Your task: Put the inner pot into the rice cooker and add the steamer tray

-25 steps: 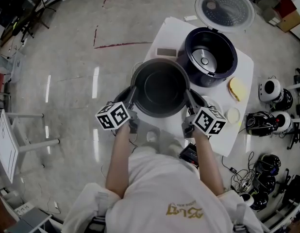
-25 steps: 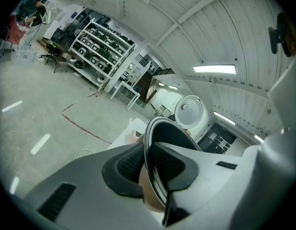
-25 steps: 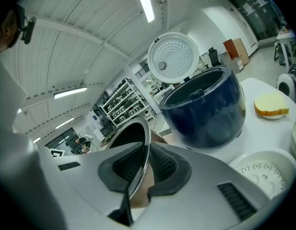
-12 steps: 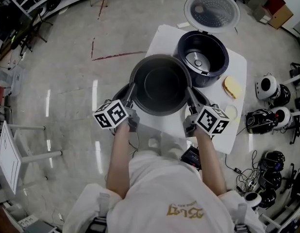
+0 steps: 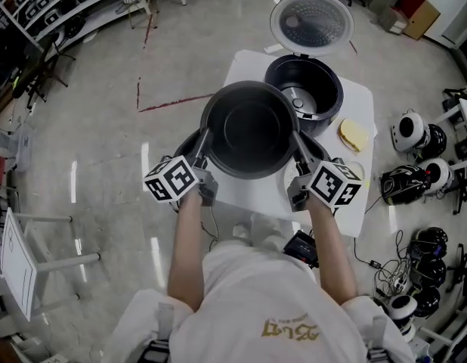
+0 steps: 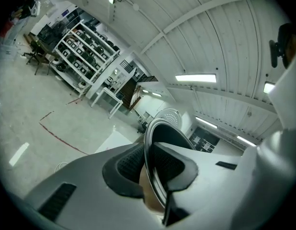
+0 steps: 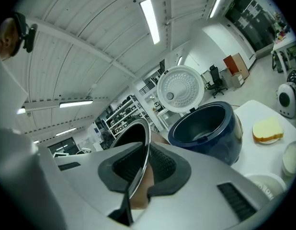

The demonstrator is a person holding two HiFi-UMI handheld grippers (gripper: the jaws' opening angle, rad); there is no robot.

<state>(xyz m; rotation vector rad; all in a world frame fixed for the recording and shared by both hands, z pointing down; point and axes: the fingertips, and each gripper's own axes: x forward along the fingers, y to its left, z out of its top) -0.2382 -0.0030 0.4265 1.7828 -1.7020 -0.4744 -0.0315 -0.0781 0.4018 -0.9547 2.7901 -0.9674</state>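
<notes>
Jaws of left gripper and right gripper pinch opposite rims of raised inner pot, open rice cooker just beyond, rightward.

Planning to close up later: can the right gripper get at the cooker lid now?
Probably not: the right gripper is shut on the pot, as is the left gripper, so it isn't free. The lid stands open beyond the cooker.
</notes>
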